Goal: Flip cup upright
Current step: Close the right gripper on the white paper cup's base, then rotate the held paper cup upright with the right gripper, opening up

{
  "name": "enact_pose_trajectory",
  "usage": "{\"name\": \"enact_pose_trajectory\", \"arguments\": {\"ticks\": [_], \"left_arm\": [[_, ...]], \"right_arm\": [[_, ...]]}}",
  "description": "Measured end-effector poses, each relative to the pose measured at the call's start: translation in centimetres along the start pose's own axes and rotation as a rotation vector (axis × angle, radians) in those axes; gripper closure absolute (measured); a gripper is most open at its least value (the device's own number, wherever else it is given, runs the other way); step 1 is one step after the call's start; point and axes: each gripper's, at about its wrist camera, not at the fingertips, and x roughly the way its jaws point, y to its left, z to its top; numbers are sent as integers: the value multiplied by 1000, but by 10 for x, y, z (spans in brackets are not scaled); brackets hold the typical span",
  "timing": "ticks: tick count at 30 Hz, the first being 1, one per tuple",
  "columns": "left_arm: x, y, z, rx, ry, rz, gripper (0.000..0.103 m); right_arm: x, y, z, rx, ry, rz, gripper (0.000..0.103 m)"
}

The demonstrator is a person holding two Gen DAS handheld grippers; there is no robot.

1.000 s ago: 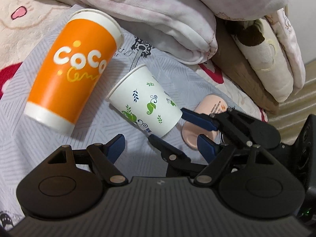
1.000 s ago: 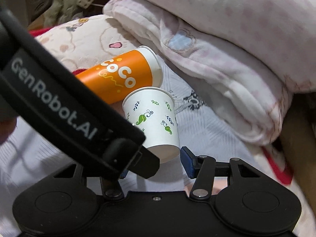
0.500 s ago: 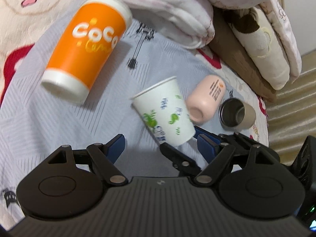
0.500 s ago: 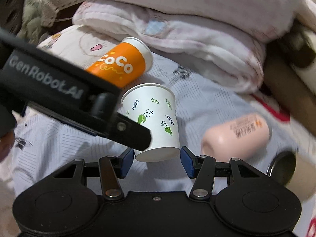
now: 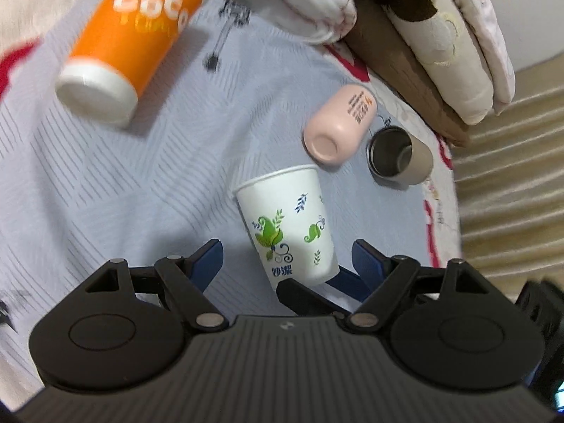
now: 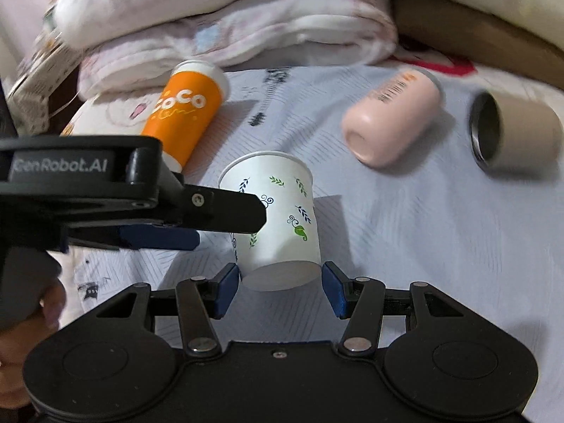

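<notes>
Your right hand-held gripper (image 6: pixel 280 283) has its two blue pads on either side of the base of the white paper cup (image 6: pixel 278 218), closed on it or nearly so; the cup, printed with green leaves, stands rim up and leans slightly, and whether its base touches the bed sheet (image 6: pixel 423 246) you cannot tell from either view. Your left hand-held gripper (image 5: pixel 287 261) stands wide open, its blue fingers (image 5: pixel 208 259) well apart and holding nothing; from the left wrist view the same cup (image 5: pixel 289 225) sits between them, closer to the right finger. From the right wrist view, the left tool's black finger crosses in front of the cup's left side. Behind the cup, an orange cup (image 6: pixel 187 120) marked "CoCo" lies on its side to the left, with its rim toward the folded blankets (image 6: pixel 246 35). To the right, a pink cup (image 6: pixel 391 120) lies on its side, and just beside it a beige tumbler (image 6: pixel 514 130) with a metal inside also lies on its side, open mouth turned toward the pink one.
</notes>
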Motion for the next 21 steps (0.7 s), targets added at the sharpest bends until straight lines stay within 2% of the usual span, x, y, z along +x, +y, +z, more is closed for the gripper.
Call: {"name": "enact_pose_trajectory", "arguments": {"ticks": [2, 4, 6, 8, 10, 13, 15, 18, 21], "left_arm": [[3, 4, 1, -31, 11, -25, 23], [5, 2, 1, -10, 14, -36, 23], [6, 0, 0, 12, 11, -34, 28], [7, -3, -2, 49, 5, -9, 44], [8, -4, -3, 91, -2, 40, 56], [8, -2, -3, 117, -3, 35, 56], [8, 1, -1, 118, 6, 25, 57], [9, 3, 2, 133, 19, 12, 57], [10, 4, 4, 137, 32, -2, 56]], "right_arm": [[-4, 4, -5, 13, -20, -18, 46], [-7, 9, -9, 21, -25, -27, 46], [-9, 12, -12, 33, -11, -21, 46], [-11, 14, -16, 50, 6, -17, 46], [-10, 16, -18, 57, 30, -27, 46], [-5, 20, -20, 23, 63, -56, 46], [-6, 26, -18, -34, 57, -76, 33], [-10, 33, -12, -159, 20, -107, 24], [-8, 32, 2, -231, 34, -70, 24]]}}
